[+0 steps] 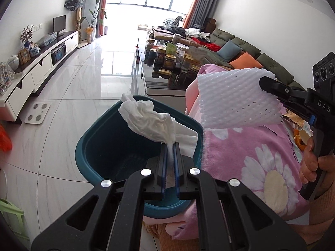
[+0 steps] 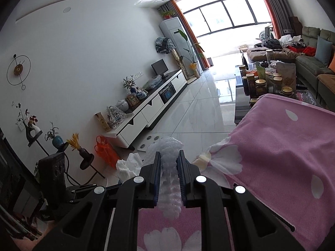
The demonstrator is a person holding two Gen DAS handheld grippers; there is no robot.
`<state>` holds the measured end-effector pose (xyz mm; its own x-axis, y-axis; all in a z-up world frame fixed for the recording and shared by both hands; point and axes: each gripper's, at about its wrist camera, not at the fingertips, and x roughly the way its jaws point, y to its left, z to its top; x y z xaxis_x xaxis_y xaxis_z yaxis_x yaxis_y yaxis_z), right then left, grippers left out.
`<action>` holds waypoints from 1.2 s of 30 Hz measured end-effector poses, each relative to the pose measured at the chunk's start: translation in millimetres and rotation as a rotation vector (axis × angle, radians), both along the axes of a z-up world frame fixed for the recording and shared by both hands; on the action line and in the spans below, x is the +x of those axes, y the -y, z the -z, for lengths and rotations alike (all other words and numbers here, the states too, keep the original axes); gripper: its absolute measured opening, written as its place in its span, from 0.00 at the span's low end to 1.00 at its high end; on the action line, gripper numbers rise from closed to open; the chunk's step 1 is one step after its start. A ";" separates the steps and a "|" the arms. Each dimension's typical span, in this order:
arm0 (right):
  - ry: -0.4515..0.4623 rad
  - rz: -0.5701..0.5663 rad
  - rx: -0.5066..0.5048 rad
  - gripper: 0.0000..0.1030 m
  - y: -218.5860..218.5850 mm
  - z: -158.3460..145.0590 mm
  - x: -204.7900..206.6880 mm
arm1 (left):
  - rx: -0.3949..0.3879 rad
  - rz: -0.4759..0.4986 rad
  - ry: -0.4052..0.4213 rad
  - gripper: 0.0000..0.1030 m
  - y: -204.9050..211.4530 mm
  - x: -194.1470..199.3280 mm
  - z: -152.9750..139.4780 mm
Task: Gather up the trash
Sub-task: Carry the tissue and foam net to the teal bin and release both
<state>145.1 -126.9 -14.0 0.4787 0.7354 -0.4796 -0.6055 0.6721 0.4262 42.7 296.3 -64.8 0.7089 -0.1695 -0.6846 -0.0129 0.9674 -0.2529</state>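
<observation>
My left gripper (image 1: 170, 145) is shut on a crumpled white tissue (image 1: 150, 123) and holds it over the open teal bin (image 1: 94, 152). My right gripper (image 2: 169, 153) is shut on a white foam fruit net (image 2: 170, 177); in the left wrist view that gripper (image 1: 262, 81) holds the net (image 1: 234, 100) above the pink flowered cloth (image 1: 251, 152), to the right of the bin. The tissue (image 2: 127, 165) and the left gripper's body (image 2: 52, 171) show low left in the right wrist view.
A pink flowered cloth (image 2: 282, 146) covers the near surface. Orange peel and wrappers (image 1: 301, 138) lie at its right edge. A dark coffee table with several jars (image 1: 173, 62) stands behind. A white scale (image 1: 37, 113) lies on the tiled floor. An orange bag (image 2: 104, 150) stands by the TV cabinet (image 2: 150, 115).
</observation>
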 end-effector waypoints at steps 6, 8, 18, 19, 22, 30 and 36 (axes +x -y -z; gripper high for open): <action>-0.032 -0.027 -0.053 0.14 -32.2 12.0 11.2 | -0.021 -0.025 -0.052 0.07 -7.5 12.2 21.2; -0.046 -0.034 -0.069 0.14 -41.9 17.2 14.4 | -0.030 -0.034 -0.064 0.07 -9.9 17.9 28.6; -0.137 -0.049 -0.116 0.27 -69.0 43.7 31.3 | -0.029 -0.093 -0.101 0.17 -10.9 38.0 44.4; -0.140 -0.049 -0.121 0.28 -69.9 44.9 30.9 | -0.033 -0.100 -0.102 0.18 -10.5 39.1 45.3; -0.134 -0.038 -0.123 0.29 -68.4 44.2 30.1 | -0.024 -0.122 -0.104 0.24 -11.1 39.2 46.9; -0.129 -0.028 -0.126 0.36 -63.8 44.2 28.4 | 0.007 -0.166 -0.085 0.28 -8.4 35.2 40.5; -0.094 -0.019 -0.114 0.36 -46.5 35.0 18.6 | 0.022 -0.160 -0.033 0.33 -0.3 21.2 23.5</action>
<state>163.7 -80.5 -49.0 0.4143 0.6821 -0.6025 -0.5791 0.7083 0.4037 63.9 296.6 -88.3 0.7029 -0.0407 -0.7101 -0.1753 0.9577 -0.2284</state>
